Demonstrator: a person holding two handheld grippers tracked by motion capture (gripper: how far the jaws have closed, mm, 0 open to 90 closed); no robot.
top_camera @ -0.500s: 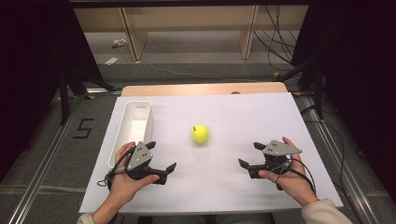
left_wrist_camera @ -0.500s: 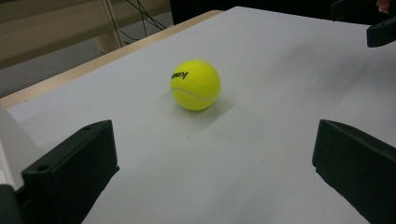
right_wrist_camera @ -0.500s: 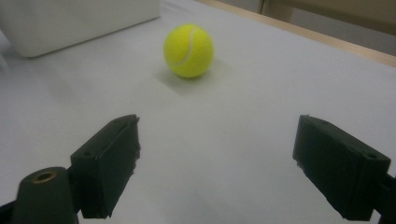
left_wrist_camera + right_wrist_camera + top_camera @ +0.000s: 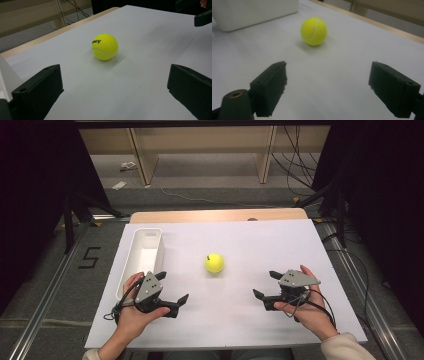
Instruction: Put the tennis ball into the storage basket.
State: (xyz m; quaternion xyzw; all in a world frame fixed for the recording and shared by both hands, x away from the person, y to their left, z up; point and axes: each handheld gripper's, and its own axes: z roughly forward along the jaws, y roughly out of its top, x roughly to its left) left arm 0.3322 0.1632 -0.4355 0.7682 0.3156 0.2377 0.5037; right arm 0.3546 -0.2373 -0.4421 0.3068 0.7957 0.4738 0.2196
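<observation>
Basically nothing done yet: tennis ball (image 4: 214,263) sits untouched mid-table, right of the white bin (image 4: 145,251), well apart from both; my left gripper (image 4: 172,296) and right gripper (image 4: 265,286) are wide open, empty, aimed at it—grab and placement remain.

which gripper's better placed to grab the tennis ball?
Left, marginally. The left gripper is open, aimed at the tennis ball, beside the white bin. The right gripper, also open, sits about as far.
</observation>
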